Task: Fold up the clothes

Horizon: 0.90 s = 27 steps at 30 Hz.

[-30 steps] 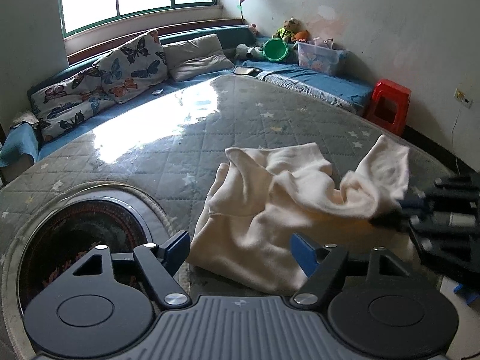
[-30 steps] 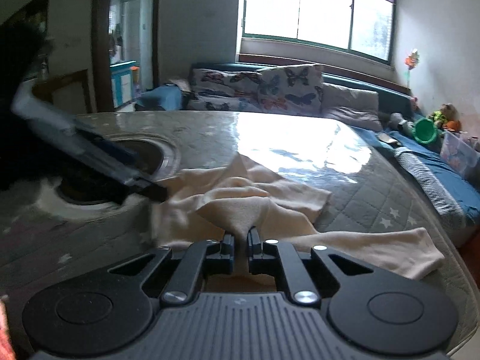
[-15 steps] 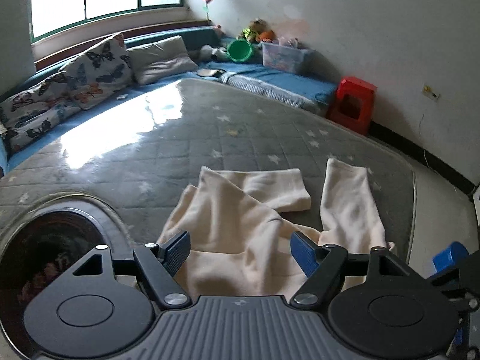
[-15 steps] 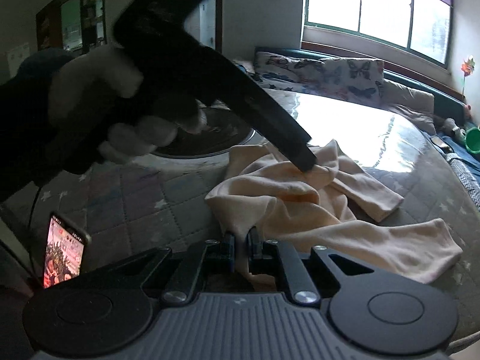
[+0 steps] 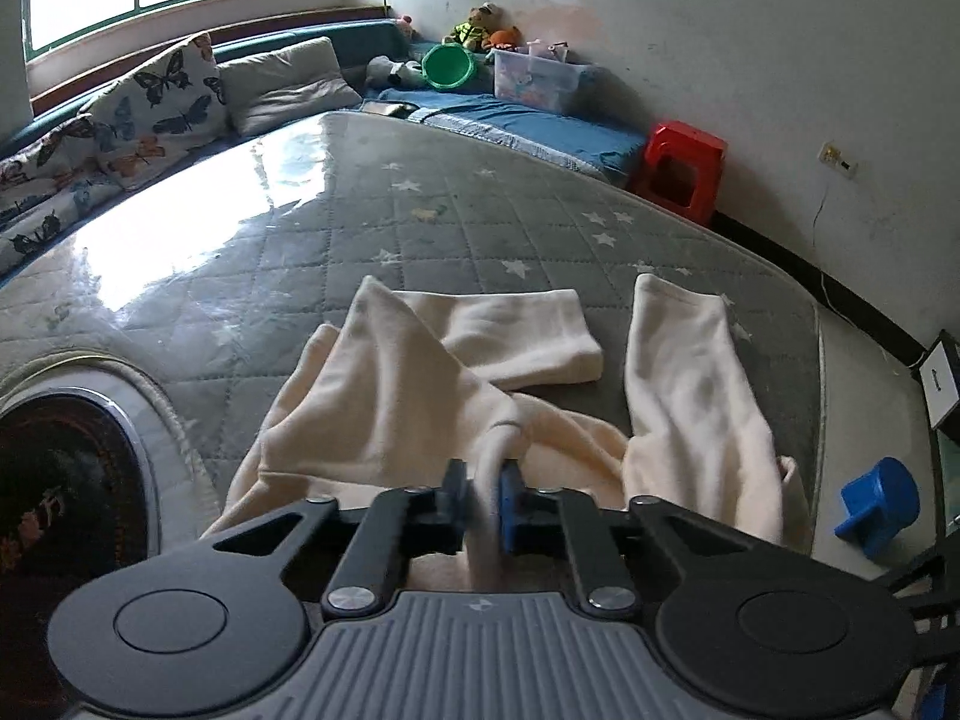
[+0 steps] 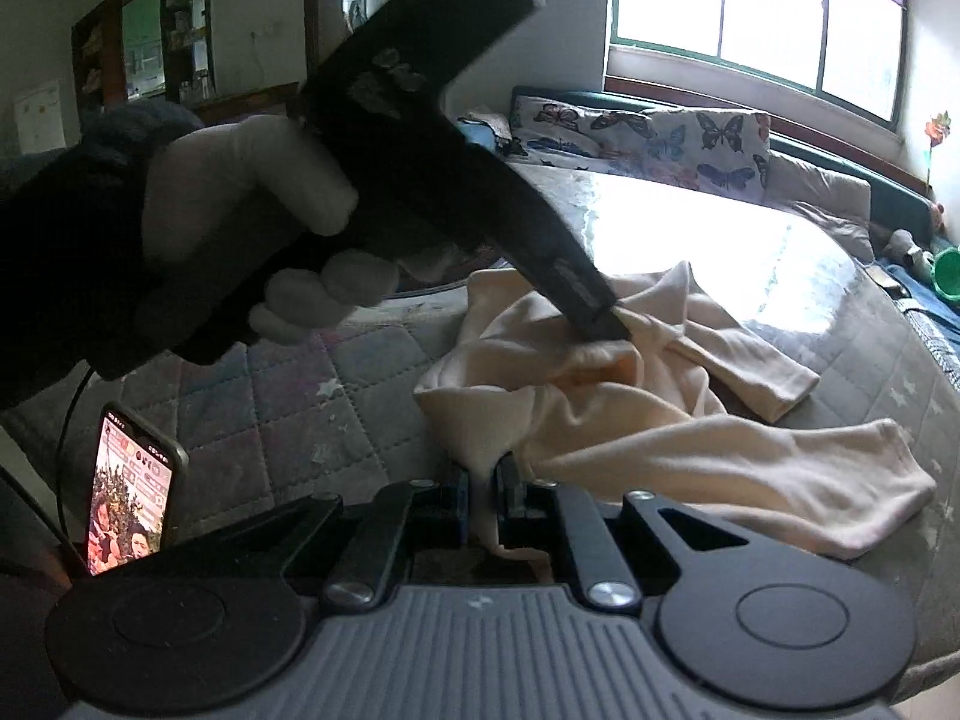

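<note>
Cream fleece garment (image 5: 420, 396) lies crumpled on the quilted grey star-print mattress (image 5: 420, 210), its two soft tube-shaped ends splayed toward the far edge. My left gripper (image 5: 483, 504) is pinched tight on a bunched fold of it; my right gripper (image 6: 480, 498) is clamped on another fold nearer me. My gloved left hand (image 6: 270, 228) blocks much of the right view. A lit phone (image 6: 129, 492) leans beside the mattress; a red plastic stool (image 5: 684, 171) stands beyond.

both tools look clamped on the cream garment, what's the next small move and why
Probably lift both and draw them apart. The left tool and right tool are each shut on a pinch of the cream garment, which lies bunched on the quilted mat with its two legs splayed. Spreading it flat would likely let a fold start.
</note>
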Each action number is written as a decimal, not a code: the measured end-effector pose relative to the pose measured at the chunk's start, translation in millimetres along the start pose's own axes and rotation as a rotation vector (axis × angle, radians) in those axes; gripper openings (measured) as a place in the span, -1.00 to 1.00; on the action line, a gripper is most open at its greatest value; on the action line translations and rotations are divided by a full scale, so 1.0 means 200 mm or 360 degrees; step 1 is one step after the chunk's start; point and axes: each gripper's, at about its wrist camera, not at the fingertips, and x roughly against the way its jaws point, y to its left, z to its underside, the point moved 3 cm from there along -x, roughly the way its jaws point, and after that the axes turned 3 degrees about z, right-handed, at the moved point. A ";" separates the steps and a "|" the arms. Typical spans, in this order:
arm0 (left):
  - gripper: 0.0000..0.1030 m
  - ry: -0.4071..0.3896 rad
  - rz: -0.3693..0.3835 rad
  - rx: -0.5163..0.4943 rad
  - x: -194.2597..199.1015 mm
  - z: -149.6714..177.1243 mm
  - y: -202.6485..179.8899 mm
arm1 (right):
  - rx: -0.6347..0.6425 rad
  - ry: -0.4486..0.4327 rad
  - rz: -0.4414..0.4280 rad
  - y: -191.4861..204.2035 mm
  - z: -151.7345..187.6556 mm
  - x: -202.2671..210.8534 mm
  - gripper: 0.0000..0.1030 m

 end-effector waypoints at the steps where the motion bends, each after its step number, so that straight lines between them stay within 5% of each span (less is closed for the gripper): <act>1: -0.88 -0.0014 -0.0020 0.0012 0.02 0.00 0.02 | -0.0005 0.0001 0.0000 0.00 0.01 0.00 -0.85; 13: -0.90 -0.0151 -0.0155 0.0199 0.30 0.10 0.25 | -0.0128 -0.0039 0.0028 -0.06 -0.03 0.01 -0.83; 22: -0.90 -0.0052 -0.0206 0.0125 0.36 0.28 0.25 | -0.0029 0.0072 -0.0087 0.03 0.05 0.03 -0.83; 27: -0.81 -0.0043 -0.0191 0.0107 0.36 0.28 0.25 | -0.0131 0.0041 -0.0049 -0.06 0.03 0.09 -0.65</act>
